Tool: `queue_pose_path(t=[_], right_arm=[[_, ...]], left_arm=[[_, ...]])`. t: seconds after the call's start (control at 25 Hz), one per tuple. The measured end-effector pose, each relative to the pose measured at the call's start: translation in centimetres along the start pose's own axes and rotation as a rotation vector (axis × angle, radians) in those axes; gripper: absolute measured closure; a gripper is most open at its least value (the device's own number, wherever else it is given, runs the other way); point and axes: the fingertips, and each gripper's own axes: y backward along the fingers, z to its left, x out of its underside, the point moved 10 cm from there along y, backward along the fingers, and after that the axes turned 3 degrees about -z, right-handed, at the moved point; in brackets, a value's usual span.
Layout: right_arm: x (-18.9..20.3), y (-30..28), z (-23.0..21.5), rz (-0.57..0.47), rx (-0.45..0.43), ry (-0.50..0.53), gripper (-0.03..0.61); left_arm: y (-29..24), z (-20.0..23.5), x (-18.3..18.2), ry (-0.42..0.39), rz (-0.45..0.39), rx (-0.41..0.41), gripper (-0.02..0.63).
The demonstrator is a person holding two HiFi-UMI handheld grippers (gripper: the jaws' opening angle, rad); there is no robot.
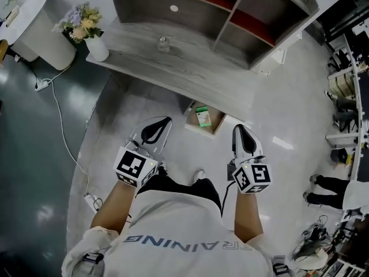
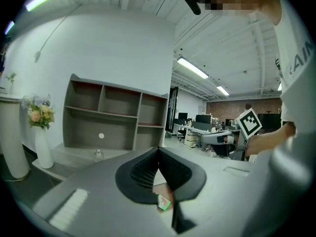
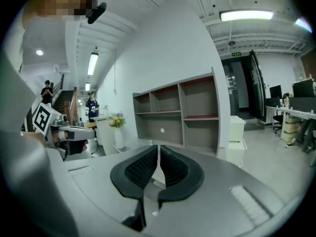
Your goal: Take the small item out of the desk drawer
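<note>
Room: open office with a pale glossy floor (image 1: 277,103) that turns dark and reflective on the left; ceiling strip lights and rows of workstations show in both gripper views.
Desk: grey wood-grain desk (image 1: 173,71) set at an angle, with a hutch of open shelves (image 1: 230,16) at its back; some of the shelf boards are reddish.
Desk top: white vase (image 1: 96,48) of pale flowers at the left end, and a small clear jar (image 1: 163,43) near the middle, well apart from the vase.
Drawer: drawer (image 1: 218,120) pulled out from under the desk's front edge, with a brown inside.
Small item: flat rectangular box (image 1: 202,116), green and white, lying in the drawer's left half; its print is too small to read. A green corner of it also shows below the jaws in the left gripper view (image 2: 164,202).
Left gripper: left gripper (image 1: 164,124) is held low in front of the drawer, near it but not touching; the ribbed black pads meet at the tip and grip nothing.
Right gripper: right gripper (image 1: 239,130) is just right of the drawer; the jaws are together but for a hairline slit and have nothing between them.
Left side: white rounded pedestal (image 1: 40,30), with a white cable (image 1: 60,120) trailing across the dark floor.
Right edge: a person's dark legs (image 1: 326,189) stand beside cluttered racks.
</note>
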Motion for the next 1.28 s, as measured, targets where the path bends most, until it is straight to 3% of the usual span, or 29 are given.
queue_pose_path(t=[0.32,0.72,0.96,1.12,1.28], right_arm=[[1.0,1.2,-1.5,0.023,0.044,0.029,0.521],[2.1,0.8,-3.2,0.084,0.028,0.063,0.271],[3.0,-0.5,-3.1,0.15,0.0,0.1,0.153],[6.7,-2.2,-3.1,0.255,0.005,0.113,0.149],[13.3,-5.4,-3.2,0.395,0.023,0.127,0.149]], left_arm=[[-2.4,-1.4,0.2,0.013,0.019,0.045,0.615],[-3.2,-3.3,0.5,0.02,0.064,0.025,0.615],[-3.7,-2.7,0.2,0.026,0.065,0.015,0.615],[-3.6,-2.5,1.3,0.036,0.097,0.012,0.615],[-3.7,-1.6,4.1,0.054,0.153,-0.006,0.615]])
